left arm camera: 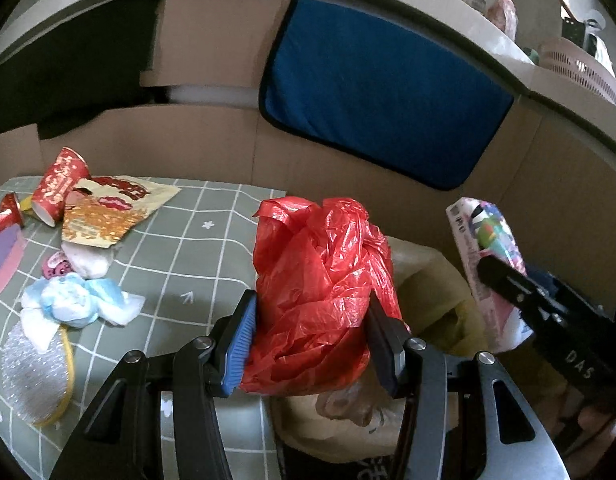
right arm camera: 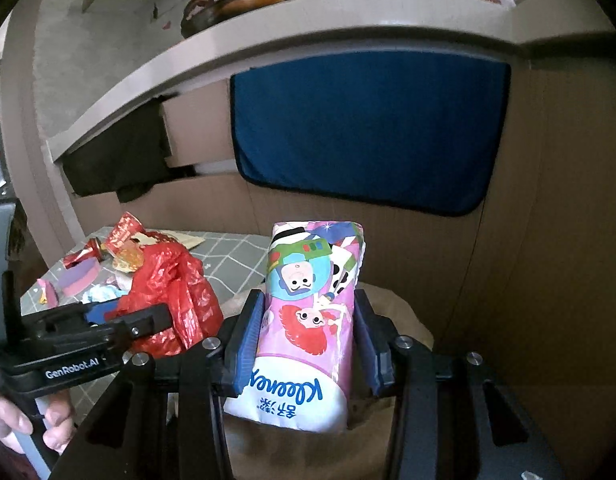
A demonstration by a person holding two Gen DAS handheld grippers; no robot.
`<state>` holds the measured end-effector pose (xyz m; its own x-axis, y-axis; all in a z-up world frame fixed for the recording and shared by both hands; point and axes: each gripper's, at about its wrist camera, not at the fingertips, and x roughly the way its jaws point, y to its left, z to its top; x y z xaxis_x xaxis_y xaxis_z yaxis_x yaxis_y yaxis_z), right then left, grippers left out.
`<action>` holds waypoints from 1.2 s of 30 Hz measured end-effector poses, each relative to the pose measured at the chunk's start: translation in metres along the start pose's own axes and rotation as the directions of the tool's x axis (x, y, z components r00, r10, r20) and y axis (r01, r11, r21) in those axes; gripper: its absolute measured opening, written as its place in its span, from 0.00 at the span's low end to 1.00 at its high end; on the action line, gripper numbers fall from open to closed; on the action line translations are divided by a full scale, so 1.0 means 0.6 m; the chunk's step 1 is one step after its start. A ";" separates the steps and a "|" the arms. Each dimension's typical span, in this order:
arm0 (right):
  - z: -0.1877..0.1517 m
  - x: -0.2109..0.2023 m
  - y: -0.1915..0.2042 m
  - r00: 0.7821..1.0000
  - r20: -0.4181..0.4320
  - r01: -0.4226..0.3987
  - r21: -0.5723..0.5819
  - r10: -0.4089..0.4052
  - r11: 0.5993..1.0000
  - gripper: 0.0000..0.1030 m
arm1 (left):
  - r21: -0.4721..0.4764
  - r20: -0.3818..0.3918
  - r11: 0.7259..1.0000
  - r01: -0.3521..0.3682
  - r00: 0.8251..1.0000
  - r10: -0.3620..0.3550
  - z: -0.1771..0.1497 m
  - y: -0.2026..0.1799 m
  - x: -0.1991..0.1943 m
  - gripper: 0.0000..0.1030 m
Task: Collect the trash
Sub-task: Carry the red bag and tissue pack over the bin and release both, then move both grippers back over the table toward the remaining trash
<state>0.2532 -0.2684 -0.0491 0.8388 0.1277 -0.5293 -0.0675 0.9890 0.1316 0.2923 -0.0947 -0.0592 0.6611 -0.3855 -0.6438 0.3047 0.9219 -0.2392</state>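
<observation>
The left gripper [left arm camera: 312, 336] is clamped on a crumpled red plastic bag [left arm camera: 320, 280], with the blue pad pressing one side and the black finger the other. The bag is held clear of the grey checked table mat [left arm camera: 195, 256], above a beige bag [left arm camera: 428, 280] that lies just past the mat's edge.

The right gripper [right arm camera: 308, 344] is clamped on a soft Kleenex tissue pack [right arm camera: 308, 312] printed with cartoon figures. Both pads bear on the pack's sides and the lettering reads upside down. The pack stands upright over the same beige bag [right arm camera: 400, 304]. In the left wrist view this pack [left arm camera: 488, 256] is seen to the right of the red bag, near it but apart.

Loose trash remains on the mat:
- a red paper cup [left arm camera: 57, 186] lying on its side;
- a flattened snack wrapper [left arm camera: 107, 208] touching the cup;
- a crumpled blue and white wrapper [left arm camera: 79, 300];
- a silver bubble mailer [left arm camera: 31, 376] at the near edge.

A blue cloth [left arm camera: 380, 96] hangs on the cardboard wall [left arm camera: 211, 144] behind. A hand [right arm camera: 11, 424] grips the left gripper's handle at the lower left of the right wrist view.
</observation>
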 end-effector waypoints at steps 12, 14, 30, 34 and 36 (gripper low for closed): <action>-0.018 0.038 -0.024 0.998 -0.045 -0.039 0.062 0.042 0.997 0.57 | -0.009 -0.079 0.991 0.135 0.988 -0.135 0.000 0.014 0.041 0.62; -0.022 0.038 -0.025 0.998 -0.042 -0.036 0.069 0.039 0.997 0.57 | -0.053 -0.085 0.984 0.171 0.981 -0.175 0.000 0.023 0.043 0.63; -0.006 -0.014 -0.030 0.999 0.021 0.023 0.064 -0.024 0.998 0.57 | -0.111 0.051 0.992 0.053 0.998 -0.047 -0.003 0.085 -0.056 0.63; -0.005 -0.025 0.003 0.999 0.033 -0.012 0.029 0.011 1.000 0.57 | -0.133 0.121 0.985 -0.107 0.985 0.123 -0.013 0.138 -0.116 0.63; -0.003 -0.028 0.030 0.999 0.038 -0.032 0.004 0.032 0.999 0.57 | -0.165 0.164 0.972 -0.167 0.967 0.193 -0.020 0.168 -0.154 0.63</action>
<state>0.2371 -0.2529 -0.0394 0.8563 0.1564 -0.4922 -0.0927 0.9841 0.1515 0.2537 0.0342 -0.0328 0.8106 -0.2007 -0.5501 0.0730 0.9667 -0.2452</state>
